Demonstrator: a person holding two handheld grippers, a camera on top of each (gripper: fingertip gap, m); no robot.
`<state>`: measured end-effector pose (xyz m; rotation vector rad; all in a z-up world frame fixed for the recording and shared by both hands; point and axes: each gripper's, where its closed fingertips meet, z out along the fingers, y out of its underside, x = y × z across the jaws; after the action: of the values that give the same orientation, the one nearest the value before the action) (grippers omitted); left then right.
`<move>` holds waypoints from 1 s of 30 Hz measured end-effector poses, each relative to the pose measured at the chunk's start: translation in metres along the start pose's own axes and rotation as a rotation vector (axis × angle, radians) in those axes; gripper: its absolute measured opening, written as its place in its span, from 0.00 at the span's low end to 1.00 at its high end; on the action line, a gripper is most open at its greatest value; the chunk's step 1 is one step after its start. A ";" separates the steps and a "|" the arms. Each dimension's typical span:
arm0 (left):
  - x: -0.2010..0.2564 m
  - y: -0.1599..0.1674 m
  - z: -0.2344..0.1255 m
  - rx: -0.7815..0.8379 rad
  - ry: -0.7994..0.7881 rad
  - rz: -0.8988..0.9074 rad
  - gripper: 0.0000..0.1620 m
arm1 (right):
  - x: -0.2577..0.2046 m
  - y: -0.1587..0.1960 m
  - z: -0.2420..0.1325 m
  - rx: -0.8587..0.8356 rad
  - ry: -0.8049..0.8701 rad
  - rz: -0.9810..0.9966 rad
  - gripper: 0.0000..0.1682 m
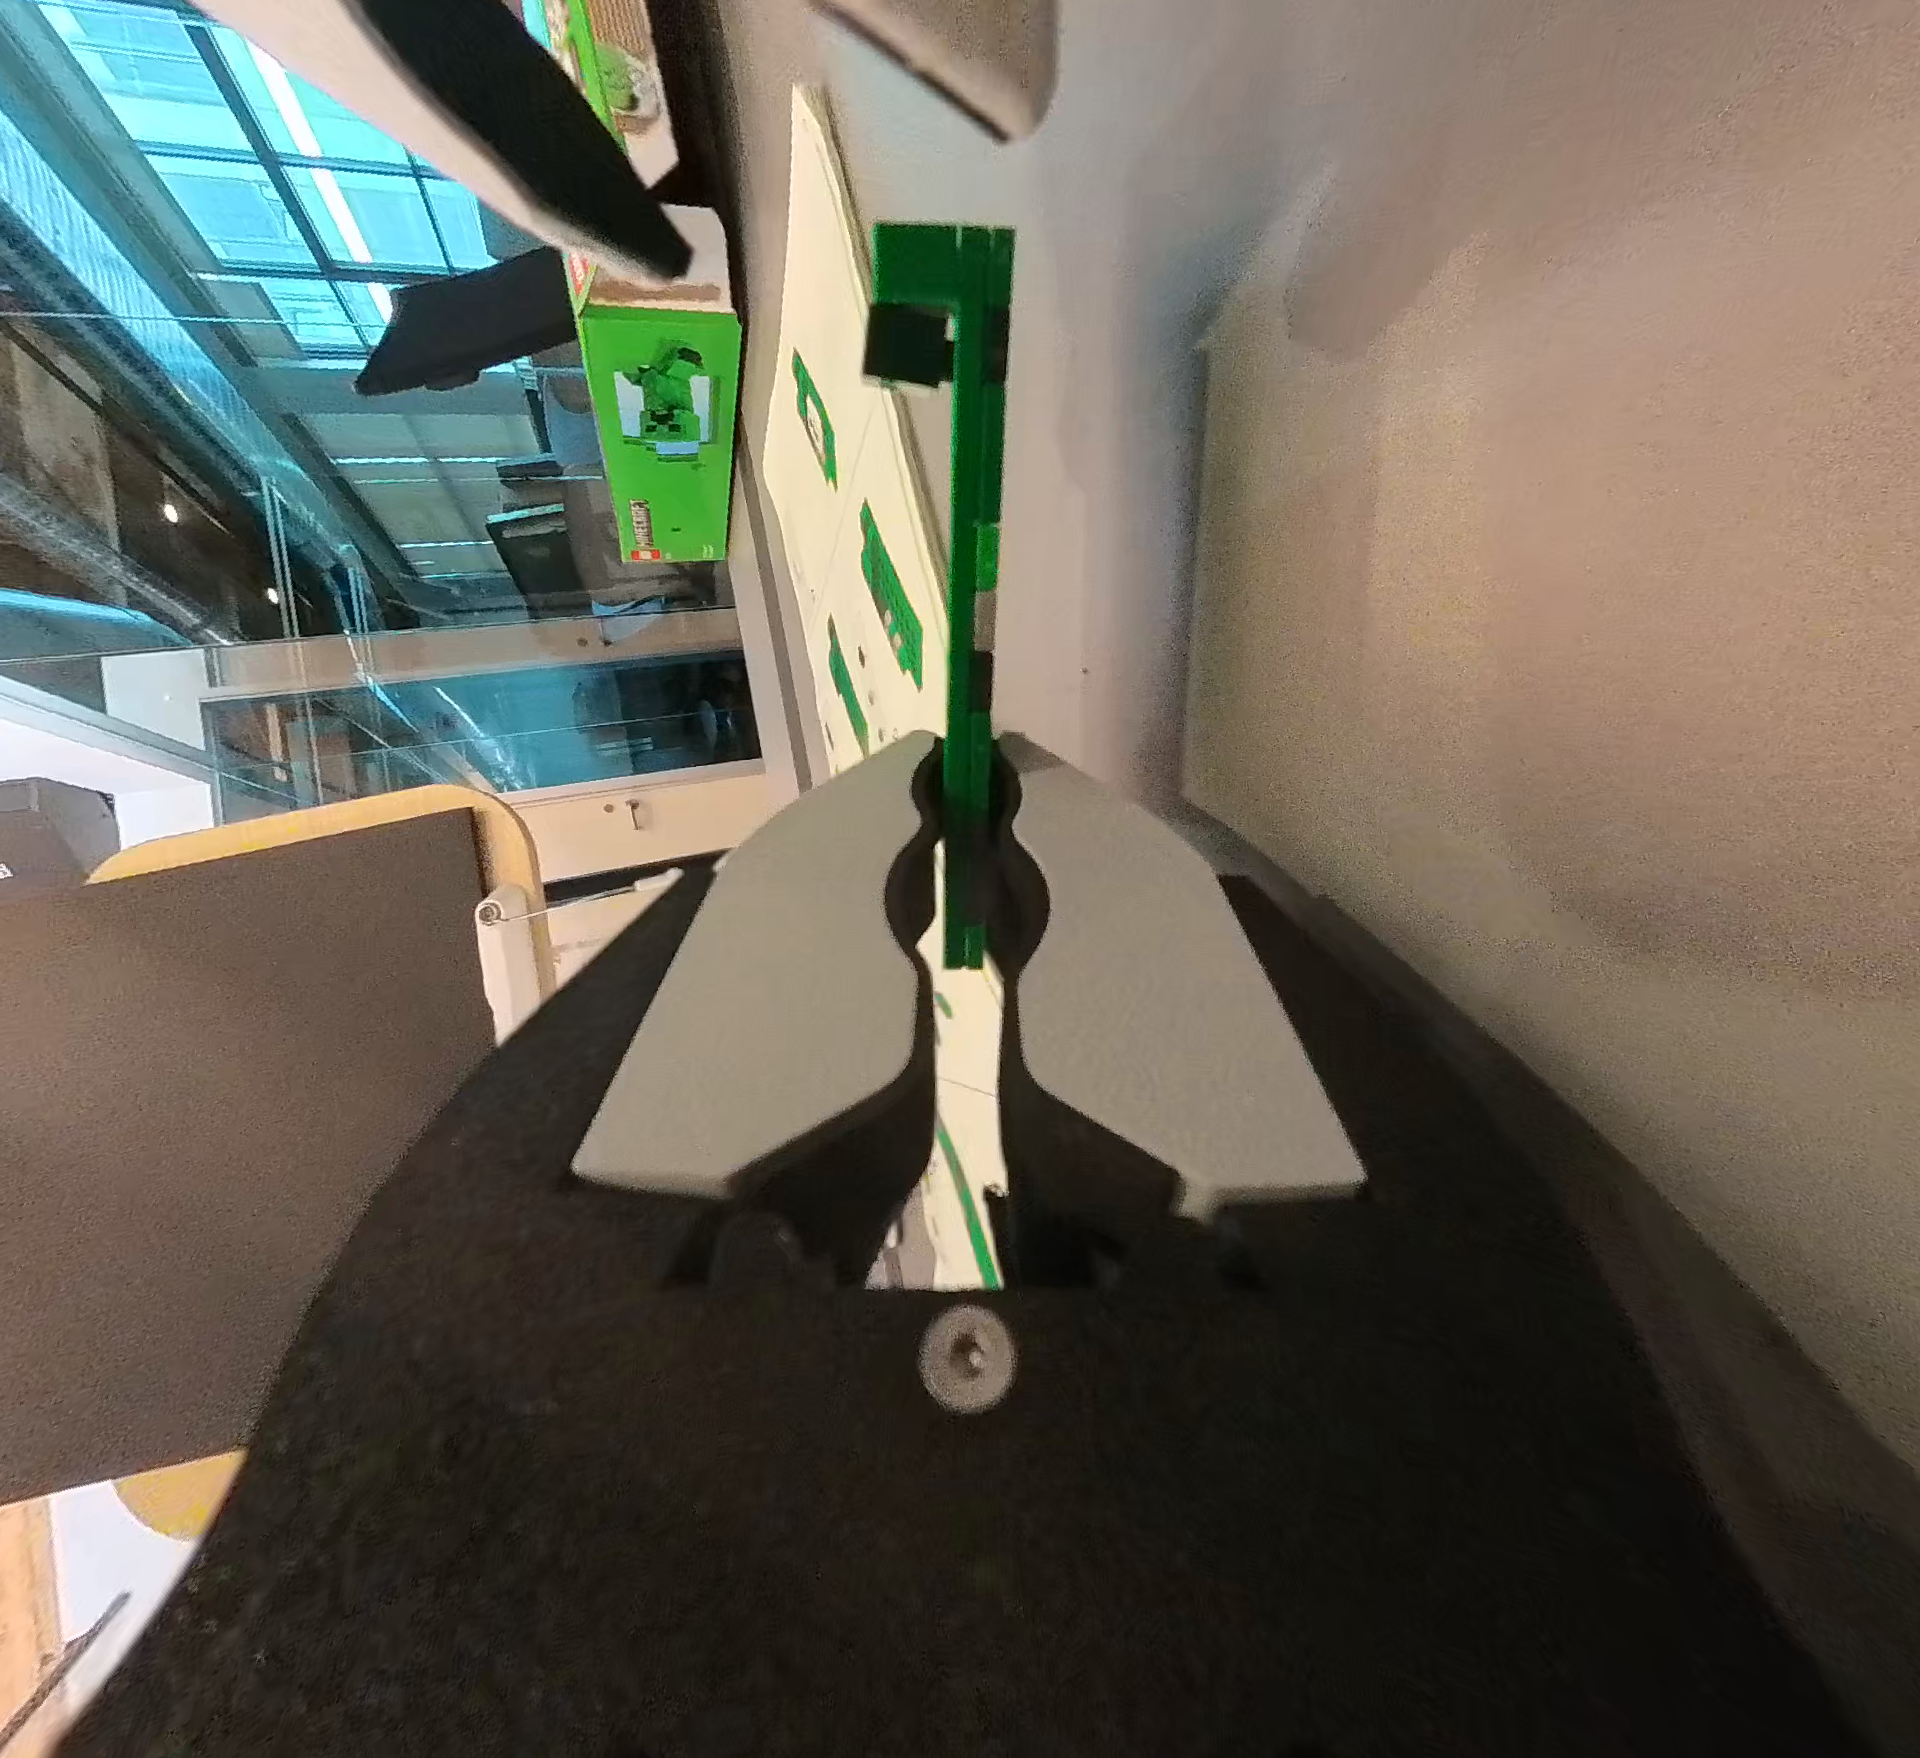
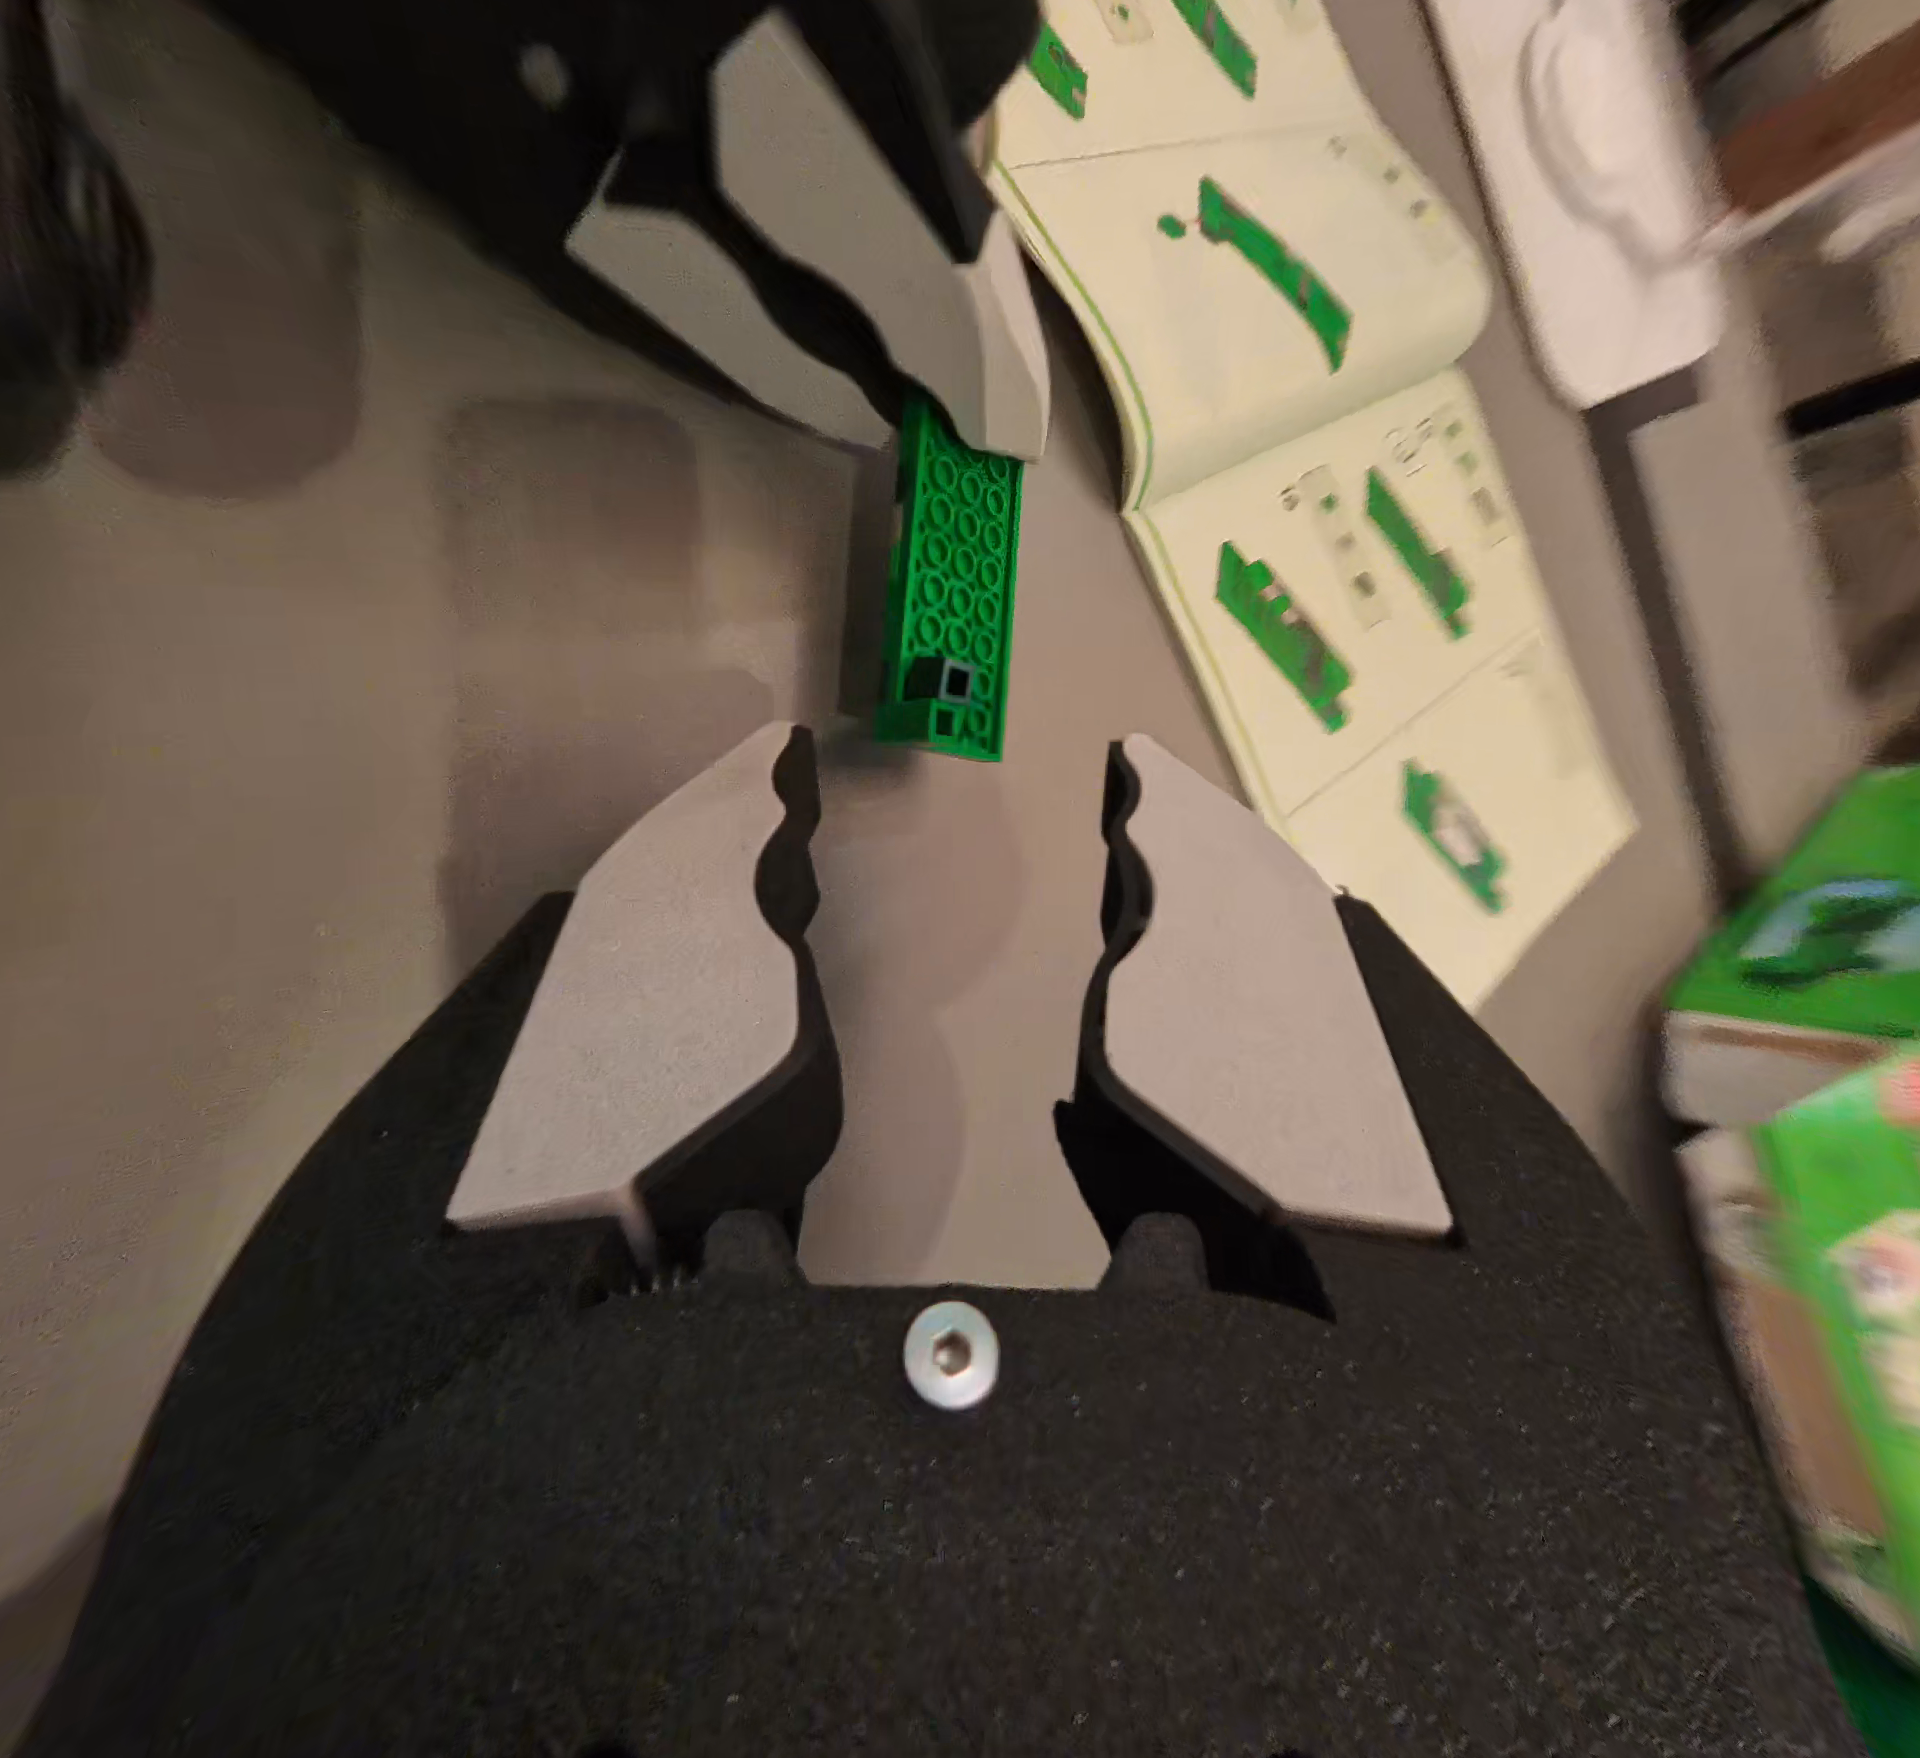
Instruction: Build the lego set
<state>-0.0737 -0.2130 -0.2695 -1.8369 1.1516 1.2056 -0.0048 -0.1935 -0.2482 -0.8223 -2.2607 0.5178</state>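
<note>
- A long green lego assembly (image 1: pixel 977 503), a stack of plates with small black and grey pieces, is held in the air above the grey worktop (image 2: pixel 260 669).
- The left tongs (image 1: pixel 971 773) are clamped on one end of it.
- The right tongs (image 2: pixel 956 773) stand apart and empty, just short of its free end.
- An open instruction booklet (image 2: pixel 1299 482) lies beside it; green boxes (image 2: pixel 1808 970) stand near the worktop's edge.
- The build looks mid-way; the next move is likely fetching and pressing on another piece.

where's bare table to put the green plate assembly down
The grey table lies bare left of the open instruction booklet, beneath the green plate assembly that the left gripper holds. The patch between the open right gripper fingers is free too. Right of the booklet it is crowded: green boxes and a white tray.
</note>
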 end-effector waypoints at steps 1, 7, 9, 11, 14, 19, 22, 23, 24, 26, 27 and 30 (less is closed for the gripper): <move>0.000 0.000 0.000 0.000 0.004 -0.007 0.04 | 0.000 0.001 0.001 0.001 0.060 -0.097 0.31; 0.001 0.000 0.000 0.003 0.020 -0.035 0.04 | -0.003 -0.007 0.005 0.055 0.313 -0.505 0.30; 0.001 0.000 0.000 0.005 0.020 -0.037 0.04 | -0.005 -0.009 0.008 0.070 0.341 -0.547 0.29; 0.000 -0.001 0.000 0.008 0.017 -0.038 0.04 | -0.006 -0.008 0.012 0.066 0.338 -0.553 0.28; 0.000 -0.001 0.000 0.005 0.014 -0.033 0.04 | -0.004 -0.007 0.017 0.066 0.341 -0.519 0.28; 0.003 0.000 0.001 0.001 0.025 -0.019 0.04 | -0.002 -0.004 0.011 0.086 0.324 -0.461 0.28; 0.002 0.000 0.002 0.000 0.017 -0.014 0.04 | -0.002 0.002 0.006 0.098 0.312 -0.425 0.29; 0.000 0.001 0.002 -0.003 0.001 -0.008 0.04 | -0.001 0.003 0.002 0.109 0.315 -0.399 0.29; -0.002 0.001 0.001 -0.005 -0.018 -0.004 0.04 | 0.000 0.005 -0.001 0.127 0.305 -0.348 0.28; -0.005 0.001 0.001 0.000 -0.036 -0.018 0.04 | 0.002 0.007 -0.007 0.175 0.261 -0.177 0.29; -0.007 0.002 0.001 0.002 -0.049 -0.028 0.04 | 0.001 0.007 -0.009 0.205 0.203 -0.070 0.29; -0.014 0.002 -0.002 0.020 -0.088 -0.057 0.04 | -0.004 0.000 -0.010 0.289 0.023 0.265 0.34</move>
<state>-0.0772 -0.2109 -0.2556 -1.7722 1.0522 1.2258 0.0046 -0.1945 -0.2434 -0.9749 -2.0030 0.9275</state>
